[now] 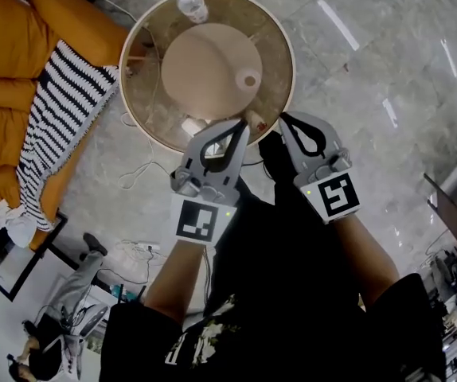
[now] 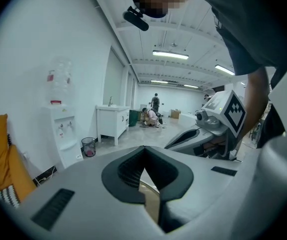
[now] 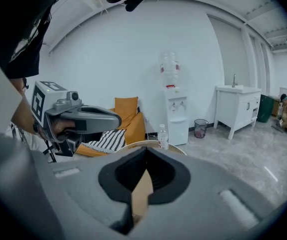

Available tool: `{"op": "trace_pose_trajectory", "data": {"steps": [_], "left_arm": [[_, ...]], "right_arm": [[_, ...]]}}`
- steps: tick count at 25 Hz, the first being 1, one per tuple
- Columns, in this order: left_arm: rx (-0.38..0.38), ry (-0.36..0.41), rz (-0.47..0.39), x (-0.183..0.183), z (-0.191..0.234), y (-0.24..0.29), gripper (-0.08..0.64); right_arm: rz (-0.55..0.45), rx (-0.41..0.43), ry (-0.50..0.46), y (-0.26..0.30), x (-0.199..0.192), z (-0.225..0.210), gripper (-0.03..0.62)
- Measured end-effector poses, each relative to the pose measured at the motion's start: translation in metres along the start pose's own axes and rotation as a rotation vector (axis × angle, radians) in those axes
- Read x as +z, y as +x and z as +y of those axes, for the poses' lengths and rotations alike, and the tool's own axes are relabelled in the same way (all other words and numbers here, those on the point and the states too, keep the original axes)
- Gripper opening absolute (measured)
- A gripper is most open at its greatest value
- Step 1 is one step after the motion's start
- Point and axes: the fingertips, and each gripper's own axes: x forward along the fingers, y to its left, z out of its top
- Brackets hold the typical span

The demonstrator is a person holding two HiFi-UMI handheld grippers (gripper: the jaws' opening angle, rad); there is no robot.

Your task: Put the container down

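My left gripper (image 1: 241, 123) and right gripper (image 1: 284, 117) hang side by side, high over the near edge of a round glass-topped table (image 1: 283, 46). Both are shut, with nothing between their jaws. In the left gripper view the left gripper's (image 2: 144, 148) tips meet, and the right gripper (image 2: 218, 129) shows beside it. The right gripper view shows the right gripper's (image 3: 146, 150) jaws closed too, with the left gripper (image 3: 86, 118) at its left. A small round cup-like container (image 1: 249, 79) stands on the table, apart from both grippers. A clear water bottle (image 1: 191, 5) stands at the far rim.
An orange sofa (image 1: 9, 46) with a striped blanket (image 1: 61, 110) lies left of the table. Cables trail on the marble floor (image 1: 372, 78). A water dispenser (image 3: 174, 109), a small bin (image 3: 200, 128) and a white cabinet (image 3: 236, 106) stand along the wall. People crouch far off.
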Motion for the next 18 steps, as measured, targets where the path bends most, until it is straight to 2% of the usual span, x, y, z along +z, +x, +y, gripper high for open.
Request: {"op": "trace_pose_trajectory", "data": {"steps": [5,10,13,18], "left_arm": [[0.056,-0.004,-0.006,0.037,-0.011,-0.018,0.005],[0.049,0.157,-0.013,0.091,-0.009,-0.039,0.005],[0.116,0.14,-0.044,0.124,0.001,-0.053,0.005],[0.208,0.103,-0.062,0.151,-0.011,-0.088,0.005]], "right_arm": [[-0.052,0.032,-0.054,-0.03,0.035,0.004,-0.005],[-0.119,0.016,-0.071,-0.055,0.071,-0.002,-0.005],[-0.149,0.043,-0.1,-0.068,0.095,-0.001,-0.005],[-0.212,0.099,-0.148,-0.085,0.133,0.022,-0.005]]}}
